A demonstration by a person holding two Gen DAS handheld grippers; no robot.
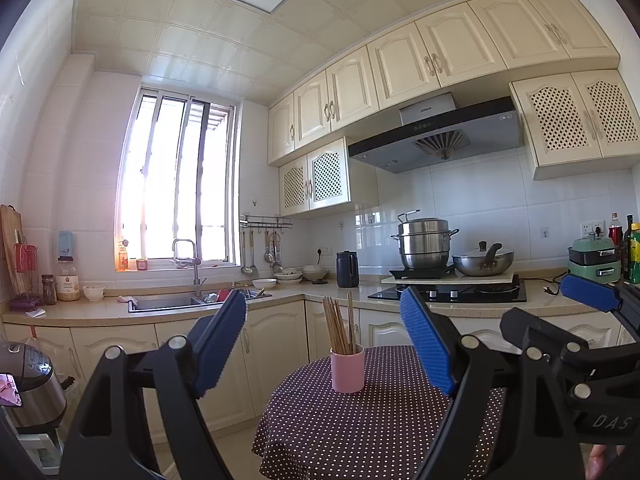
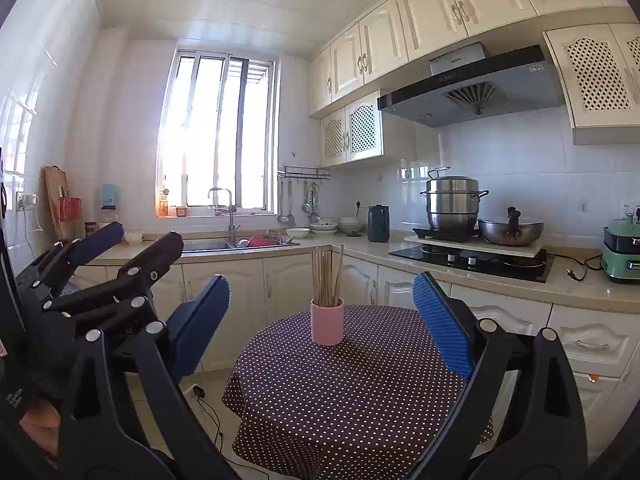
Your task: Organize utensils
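A pink cup (image 1: 347, 369) holding several wooden chopsticks (image 1: 339, 325) stands upright on a round table with a dark polka-dot cloth (image 1: 360, 432). My left gripper (image 1: 326, 340) is open and empty, held back from the cup with the cup between its blue pads in view. In the right wrist view the same cup (image 2: 327, 321) with chopsticks (image 2: 326, 276) stands on the table (image 2: 352, 392). My right gripper (image 2: 322, 316) is open and empty, also short of the cup. Each gripper shows at the edge of the other's view.
An L-shaped kitchen counter (image 1: 304, 294) runs behind the table, with a sink (image 1: 172, 303), bowls (image 1: 288, 276), a dark kettle (image 1: 347, 269), a stove with a steel pot (image 1: 425, 242) and wok (image 1: 483, 262), and a green appliance (image 1: 594, 260). A rice cooker (image 1: 32, 384) sits at the left.
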